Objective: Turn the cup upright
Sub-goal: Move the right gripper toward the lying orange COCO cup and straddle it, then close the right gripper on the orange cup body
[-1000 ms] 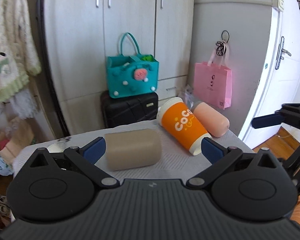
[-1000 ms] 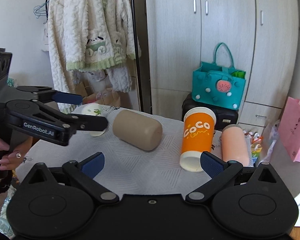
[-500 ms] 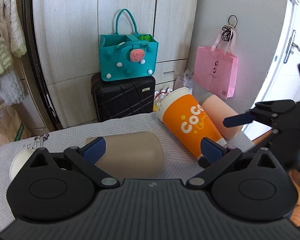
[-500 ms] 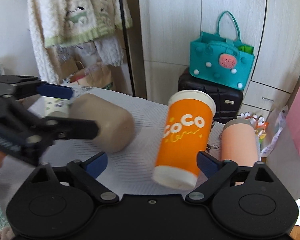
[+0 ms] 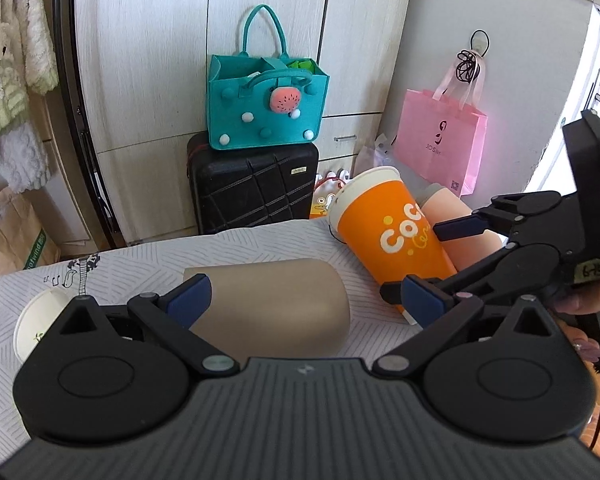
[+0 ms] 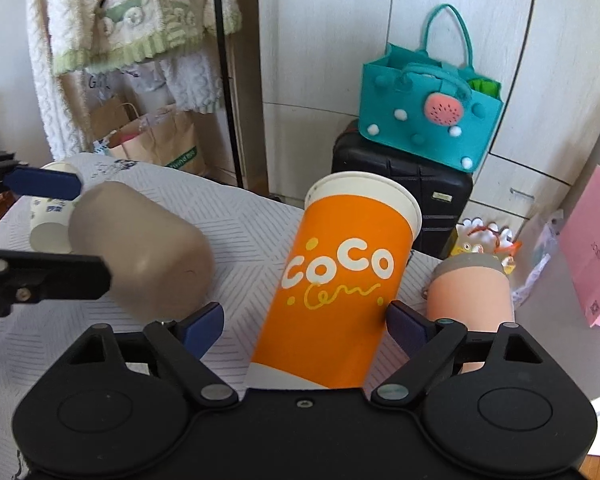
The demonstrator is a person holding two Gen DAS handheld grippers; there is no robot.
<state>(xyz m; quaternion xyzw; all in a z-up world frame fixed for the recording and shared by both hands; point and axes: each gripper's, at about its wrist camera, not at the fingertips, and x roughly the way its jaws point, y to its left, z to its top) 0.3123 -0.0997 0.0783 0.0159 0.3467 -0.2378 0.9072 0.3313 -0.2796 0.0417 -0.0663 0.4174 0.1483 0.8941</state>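
Right claw (image 6: 306,322) spread wide around orange cup (image 6: 340,280), lying on counter (image 6: 244,236). Left claw (image 5: 304,300) also apart, flanking tan cup (image 5: 276,304).

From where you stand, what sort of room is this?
Most likely a bedroom or dressing corner in a home. A tall wardrobe fills the wall, knitted clothes hang on a rack, and a suitcase stands with a teal bag on top. Cups lie on a cloth-covered table.
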